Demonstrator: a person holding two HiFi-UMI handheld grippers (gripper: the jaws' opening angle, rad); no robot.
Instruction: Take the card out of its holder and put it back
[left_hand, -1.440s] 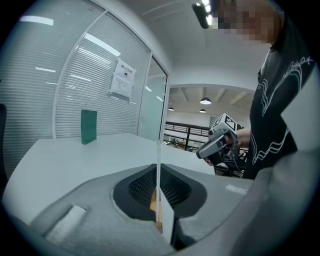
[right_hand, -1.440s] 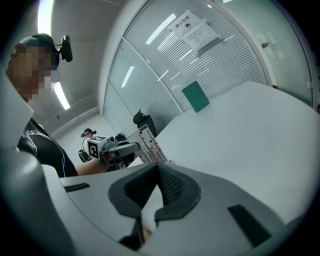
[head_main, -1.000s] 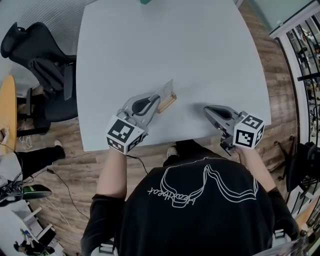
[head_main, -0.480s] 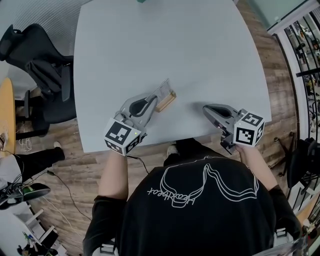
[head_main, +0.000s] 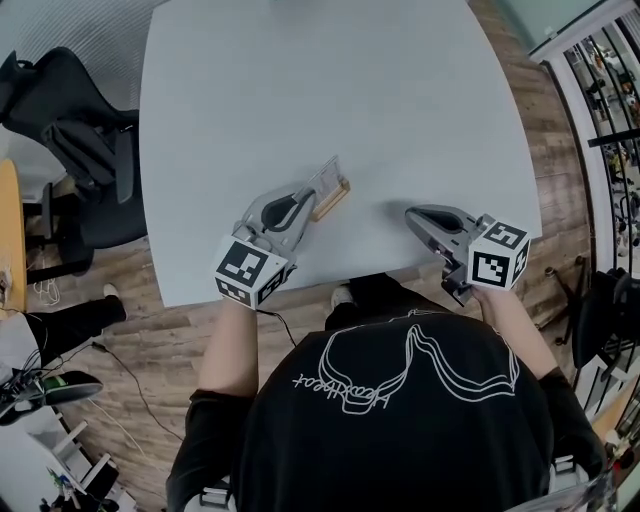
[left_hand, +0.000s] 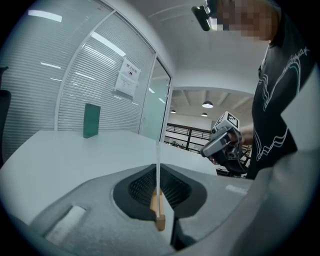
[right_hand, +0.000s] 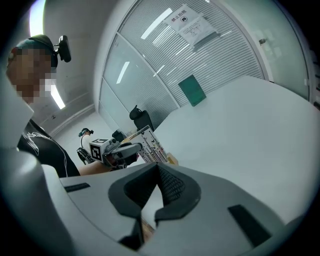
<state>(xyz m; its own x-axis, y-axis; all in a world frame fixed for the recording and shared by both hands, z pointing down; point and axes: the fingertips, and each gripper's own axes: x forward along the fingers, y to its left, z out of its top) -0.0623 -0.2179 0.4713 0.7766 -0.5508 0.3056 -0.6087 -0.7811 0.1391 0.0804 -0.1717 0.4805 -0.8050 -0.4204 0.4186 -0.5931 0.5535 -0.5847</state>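
One card, one holder, two grippers

The left gripper (head_main: 312, 203) has its jaws closed on the single card (head_main: 326, 177) — a thin, clear sheet seen edge-on in the left gripper view, seated in its one wooden holder (head_main: 336, 197) over the near part of the white bench (head_main: 330, 80). The right gripper (head_main: 413, 216) rests well apart on the same bench, its jaws together with nothing between them. One green block (left_hand: 91, 120) stands at the bench's far edge — one black chair (head_main: 70, 120) sits beside the bench.
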